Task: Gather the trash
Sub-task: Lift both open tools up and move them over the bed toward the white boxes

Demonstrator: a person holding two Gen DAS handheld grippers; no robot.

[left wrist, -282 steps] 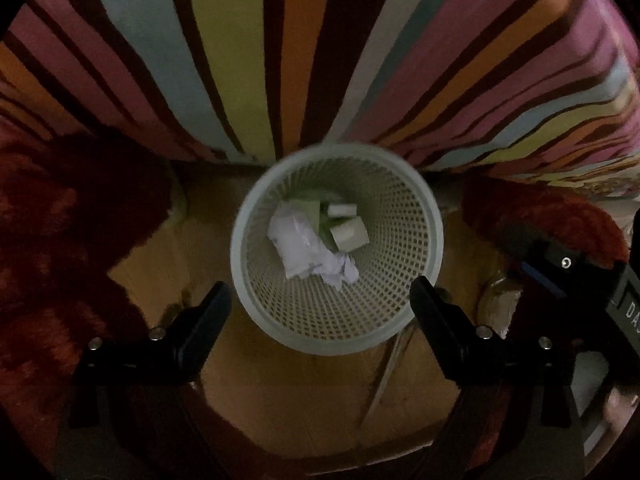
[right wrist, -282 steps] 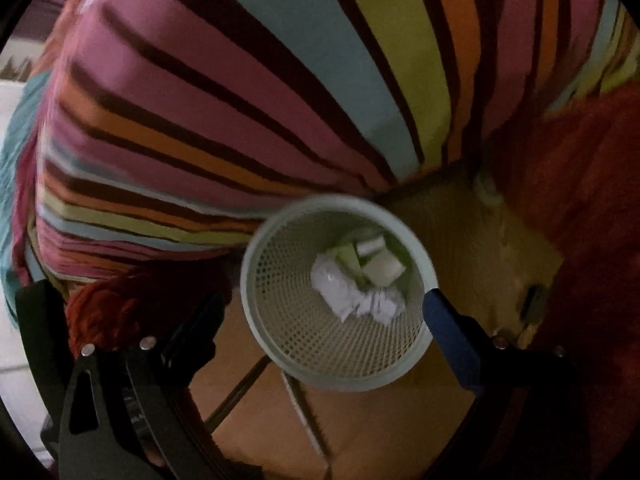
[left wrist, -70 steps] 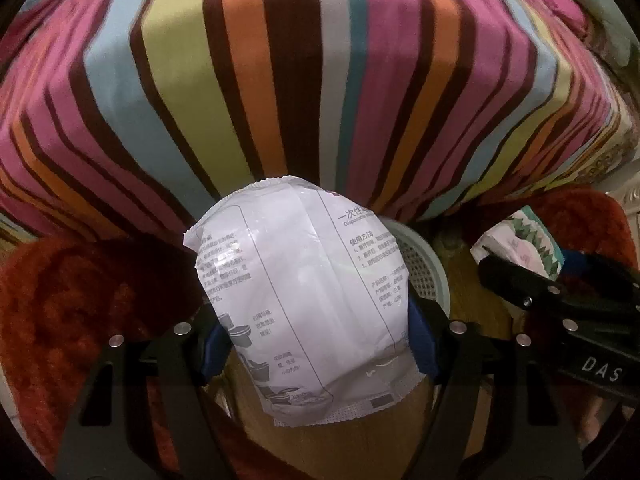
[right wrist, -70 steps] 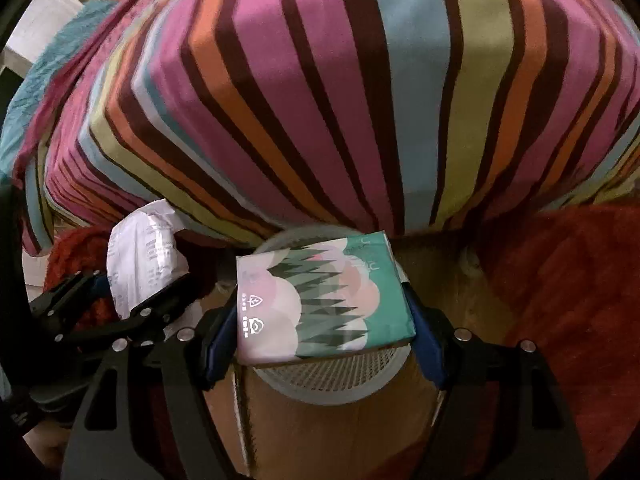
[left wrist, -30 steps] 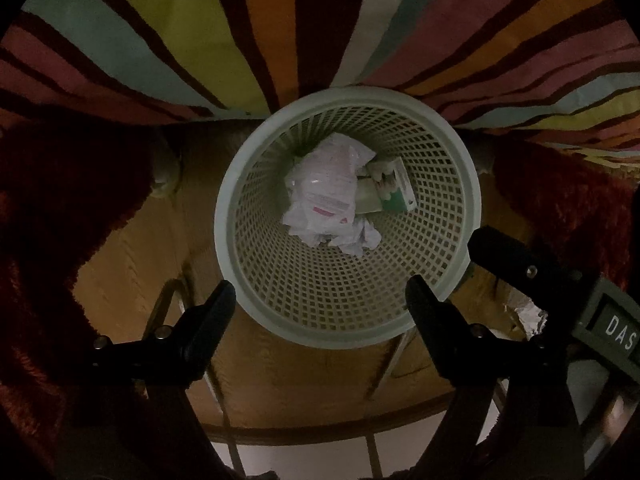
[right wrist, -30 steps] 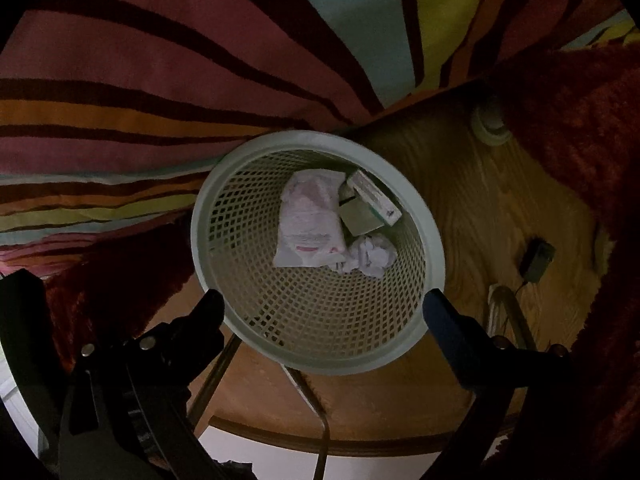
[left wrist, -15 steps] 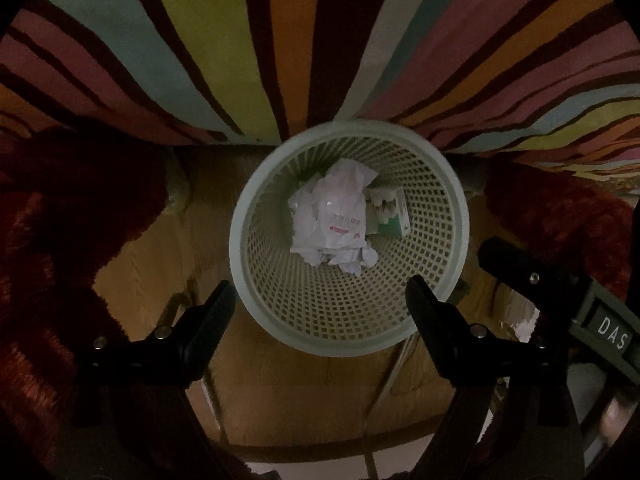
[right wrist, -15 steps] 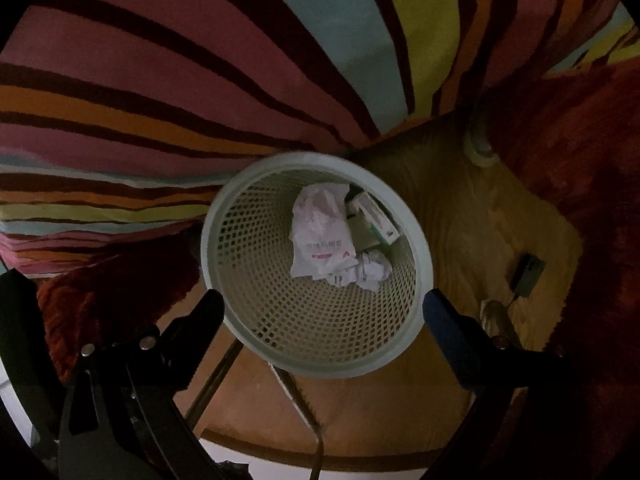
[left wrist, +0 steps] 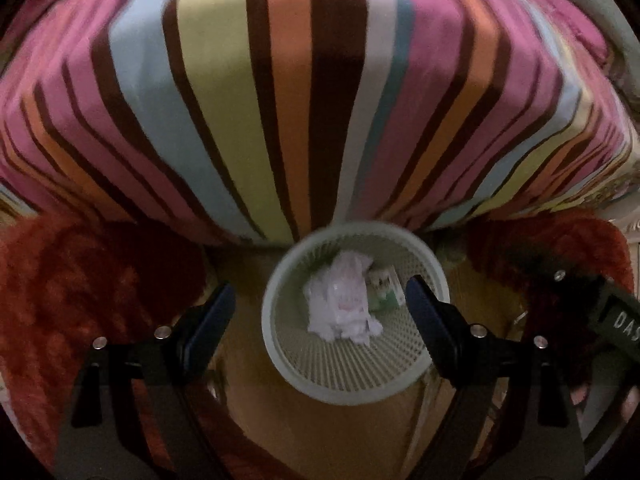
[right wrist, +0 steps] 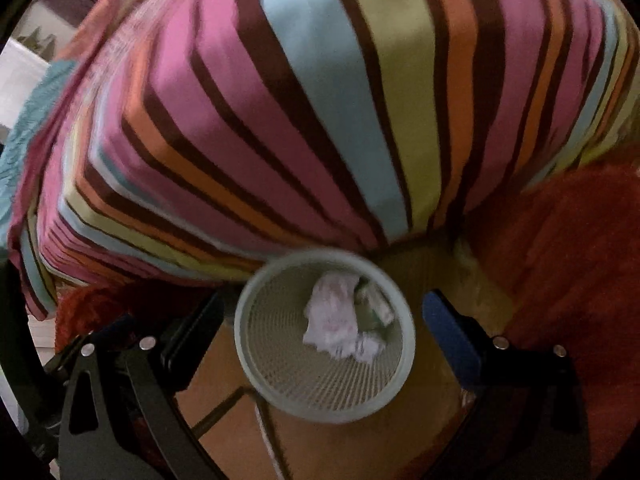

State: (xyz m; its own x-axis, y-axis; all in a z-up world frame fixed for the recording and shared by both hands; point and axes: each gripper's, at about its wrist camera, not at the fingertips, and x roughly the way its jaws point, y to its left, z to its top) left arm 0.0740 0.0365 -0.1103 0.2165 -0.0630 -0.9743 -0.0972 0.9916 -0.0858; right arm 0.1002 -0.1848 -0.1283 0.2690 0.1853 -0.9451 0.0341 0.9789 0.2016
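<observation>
Both tools, left [left wrist: 316,306] and right [right wrist: 324,320], are spread wide and empty. Trash [left wrist: 344,300] lies in the bin [left wrist: 352,392] directly ahead. Risk: blurred, fast motion could clip the rim and tip the bin.

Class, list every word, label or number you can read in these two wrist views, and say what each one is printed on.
"DAS" – white letters on the right hand-held gripper's dark body, cut off at the left wrist view's edge.
White wrapper in the basket: pink print, too blurred to read.
Green pack beside it: pattern only, unreadable.
Right wrist view: no readable text.
</observation>
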